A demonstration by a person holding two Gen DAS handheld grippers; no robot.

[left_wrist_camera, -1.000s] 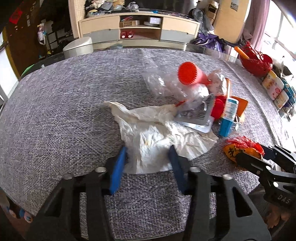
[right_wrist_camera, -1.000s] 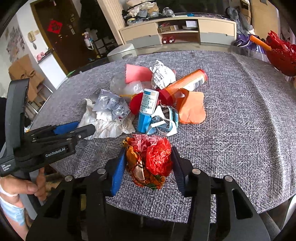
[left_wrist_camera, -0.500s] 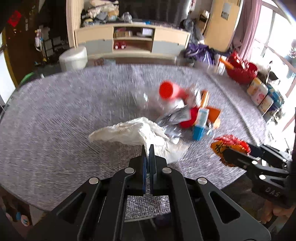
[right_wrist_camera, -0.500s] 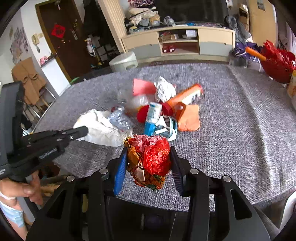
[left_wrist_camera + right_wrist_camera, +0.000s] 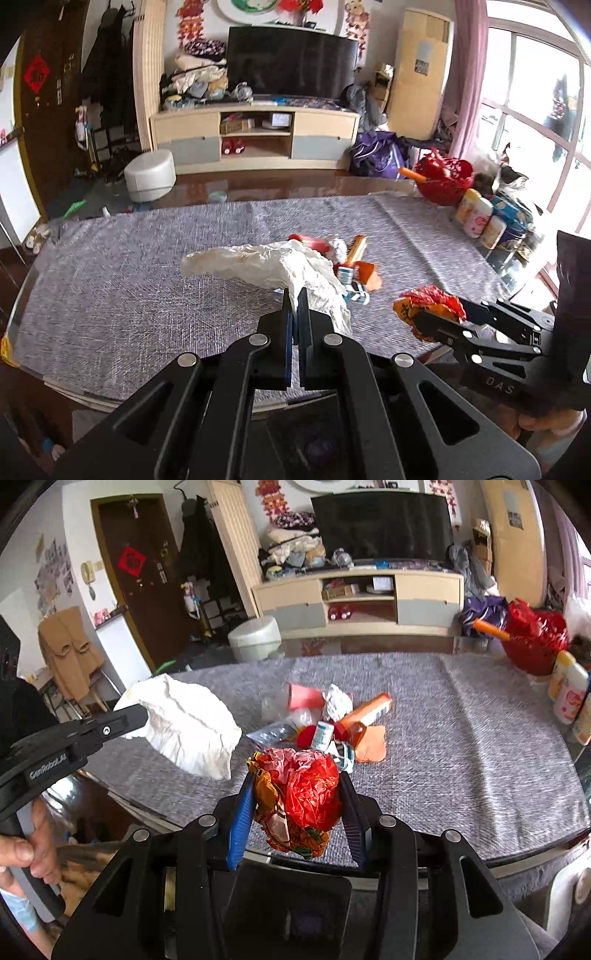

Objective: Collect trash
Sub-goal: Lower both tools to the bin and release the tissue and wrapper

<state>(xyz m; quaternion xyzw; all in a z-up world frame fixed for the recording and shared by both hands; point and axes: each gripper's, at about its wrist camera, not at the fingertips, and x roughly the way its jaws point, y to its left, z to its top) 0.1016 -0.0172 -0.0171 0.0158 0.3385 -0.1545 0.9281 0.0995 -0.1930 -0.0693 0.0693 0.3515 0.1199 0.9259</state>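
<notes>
**Both grippers carry trash above the table edge**

The left gripper [image 5: 294,295] has its blue pads pressed almost together on a corner of a white crumpled paper sheet [image 5: 266,264]. The sheet is creased and limp, faintly stained in yellowish patches, and it stretches from the pinch point toward the centre-left of the left wrist view, lifted off the cloth. In the right wrist view the same sheet [image 5: 184,723] hangs at centre left, drooping from the tip of the left gripper [image 5: 138,712], with its lower edge ragged and folded.

The right gripper [image 5: 297,786] is closed part-way around a crumpled red and orange wrapper [image 5: 299,794]. The wrapper is a bulky wad: glossy red plastic on top, a pale pink patch behind, orange printed foil along the left side and below. It fills the gap between the pads at lower centre of the frame, above the near rim of the table. In the left wrist view it [image 5: 428,301] shows at centre right.

The remaining trash pile [image 5: 332,723] lies in the middle of the grey woven tablecloth [image 5: 461,738]: an orange tube, a pink cup, a crumpled white wad, a small blue-and-white bottle, clear film. A red basket [image 5: 532,642] stands at the upper right.
</notes>
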